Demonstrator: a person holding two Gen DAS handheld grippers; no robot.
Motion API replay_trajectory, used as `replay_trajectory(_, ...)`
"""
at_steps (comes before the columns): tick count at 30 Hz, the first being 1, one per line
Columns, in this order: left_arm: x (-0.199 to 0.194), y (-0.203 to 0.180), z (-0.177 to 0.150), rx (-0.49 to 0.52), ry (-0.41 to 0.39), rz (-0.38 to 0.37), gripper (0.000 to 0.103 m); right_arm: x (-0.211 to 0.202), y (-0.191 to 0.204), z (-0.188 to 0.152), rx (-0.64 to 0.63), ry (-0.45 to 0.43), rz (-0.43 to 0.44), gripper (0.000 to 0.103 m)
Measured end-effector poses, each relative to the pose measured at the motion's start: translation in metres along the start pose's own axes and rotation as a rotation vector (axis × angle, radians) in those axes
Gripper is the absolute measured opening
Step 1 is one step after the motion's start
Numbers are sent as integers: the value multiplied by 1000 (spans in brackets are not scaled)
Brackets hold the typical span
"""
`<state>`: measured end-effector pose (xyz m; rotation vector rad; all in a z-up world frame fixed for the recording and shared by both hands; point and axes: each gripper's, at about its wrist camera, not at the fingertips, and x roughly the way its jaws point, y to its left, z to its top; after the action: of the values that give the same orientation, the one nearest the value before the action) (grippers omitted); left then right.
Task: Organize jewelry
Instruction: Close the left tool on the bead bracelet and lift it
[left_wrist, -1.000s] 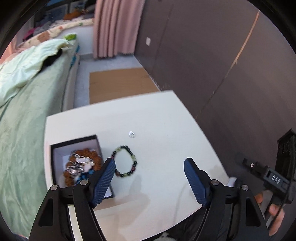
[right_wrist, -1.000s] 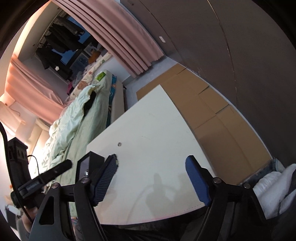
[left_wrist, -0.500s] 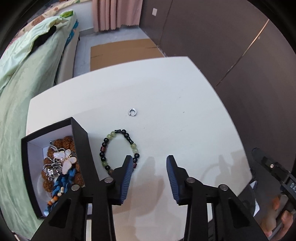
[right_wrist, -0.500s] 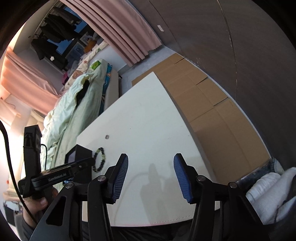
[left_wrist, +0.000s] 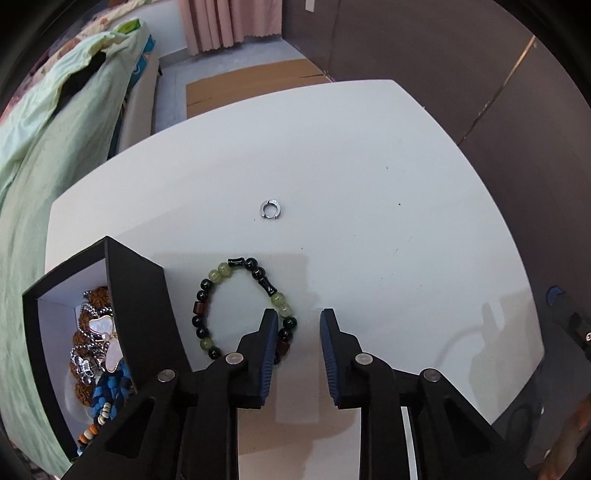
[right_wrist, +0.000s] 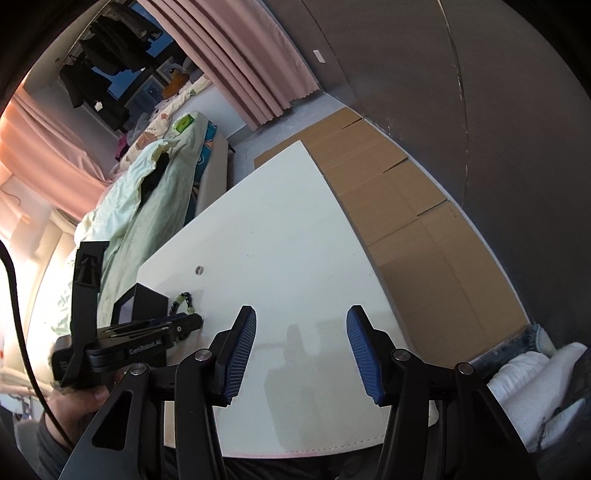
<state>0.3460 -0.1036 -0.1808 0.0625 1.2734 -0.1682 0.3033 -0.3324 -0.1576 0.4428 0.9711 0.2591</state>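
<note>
A bracelet of green, black and brown beads (left_wrist: 236, 302) lies on the white table (left_wrist: 369, 184), right of a black jewelry box (left_wrist: 140, 314) that holds several pieces. A small silver ring (left_wrist: 271, 208) lies farther out. My left gripper (left_wrist: 298, 317) is open with a narrow gap, empty, low over the table; its left finger partly covers the bracelet's near right side. My right gripper (right_wrist: 300, 321) is open and empty above the table's near edge. The right wrist view also shows the bracelet (right_wrist: 183, 301), the ring (right_wrist: 199, 270) and the box (right_wrist: 147, 301).
A bed with a green cover (left_wrist: 55, 122) runs along the table's left side. Cardboard (right_wrist: 406, 206) lies on the floor past the far and right edges. A dark wall (left_wrist: 443, 55) stands at the right. A white cloth (right_wrist: 532, 384) lies near right.
My left gripper has moved forward and down to the bracelet and narrowed its jaws. My right gripper has also narrowed from wide open and stayed over the near edge.
</note>
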Motion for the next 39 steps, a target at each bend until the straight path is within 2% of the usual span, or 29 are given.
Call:
replay_trajectory(3, 0, 3, -2, 1, -1, -7, 24, 0, 0, 0, 2, 2, 3, 53)
replay_trajectory(7, -1, 5, -4, -5, -14, 17, 8, 0, 2, -2, 0, 2, 8, 53)
replay_trajectory(9, -2, 8, -4, -14, -10, -16, 8, 2, 4, -2, 3, 4, 12, 53)
replay_trajectory(14, -24, 12, -4, -38, -65, -58, 8, 5, 12, 0, -23, 12, 19, 53)
replay_trajectory(16, -34, 17, -1, -44, -86, -54, 8, 10, 17, 1, -36, 25, 22, 53)
replay_trajectory(20, -56, 27, 3, -62, -131, -66, 8, 21, 32, 4, -79, 51, 35, 44)
replay_trajectory(32, -120, 57, 9, -106, -268, -81, 8, 37, 78, 14, -223, 64, 18, 44)
replay_trajectory(39, -147, 81, 8, -138, -323, -71, 8, 56, 96, 25, -245, 107, 41, 44)
